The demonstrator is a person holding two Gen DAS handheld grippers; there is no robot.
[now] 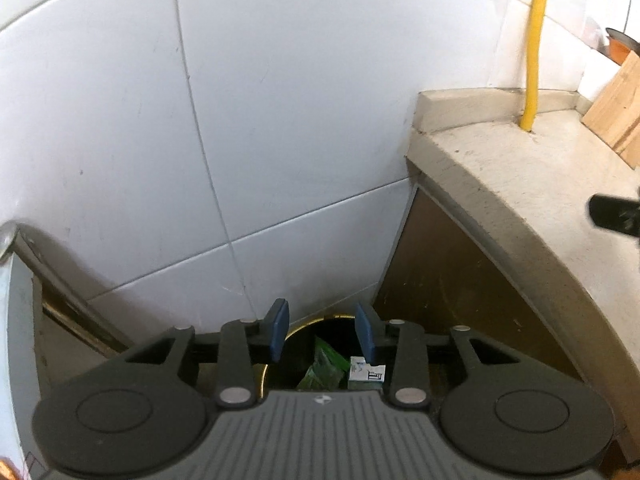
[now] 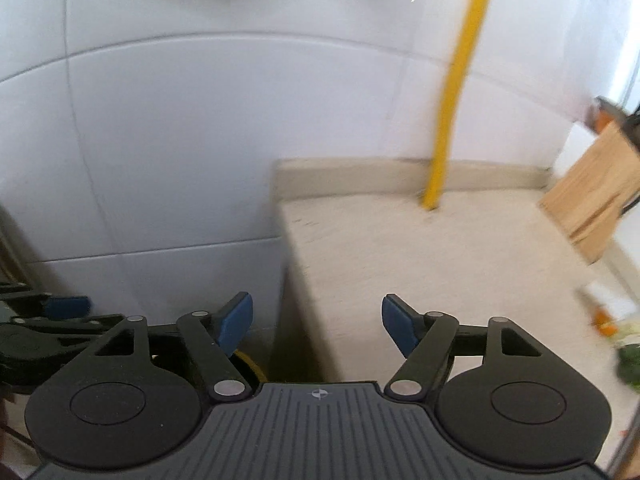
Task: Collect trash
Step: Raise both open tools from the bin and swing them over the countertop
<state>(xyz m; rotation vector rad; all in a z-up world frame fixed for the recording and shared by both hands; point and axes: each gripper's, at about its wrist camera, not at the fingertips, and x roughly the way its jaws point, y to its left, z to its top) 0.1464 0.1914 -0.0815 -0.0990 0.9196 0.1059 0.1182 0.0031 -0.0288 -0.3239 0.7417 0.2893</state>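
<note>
The left gripper [image 1: 323, 335] is hanging over a dark bin [image 1: 298, 330] by the tiled wall [image 1: 160, 120], its blue fingers [image 1: 279, 330] parted around nothing. Down inside are lying a green wrapper [image 1: 324, 366] and a small white carton [image 1: 366, 374]. The right gripper [image 2: 318, 326] is hovering at the stone counter's [image 2: 440, 260] corner, fingers spread wide, gripping nothing.

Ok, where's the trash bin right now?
In the left wrist view the bin sits on the floor directly below the left gripper, in the corner between the tiled wall and the counter.
</note>
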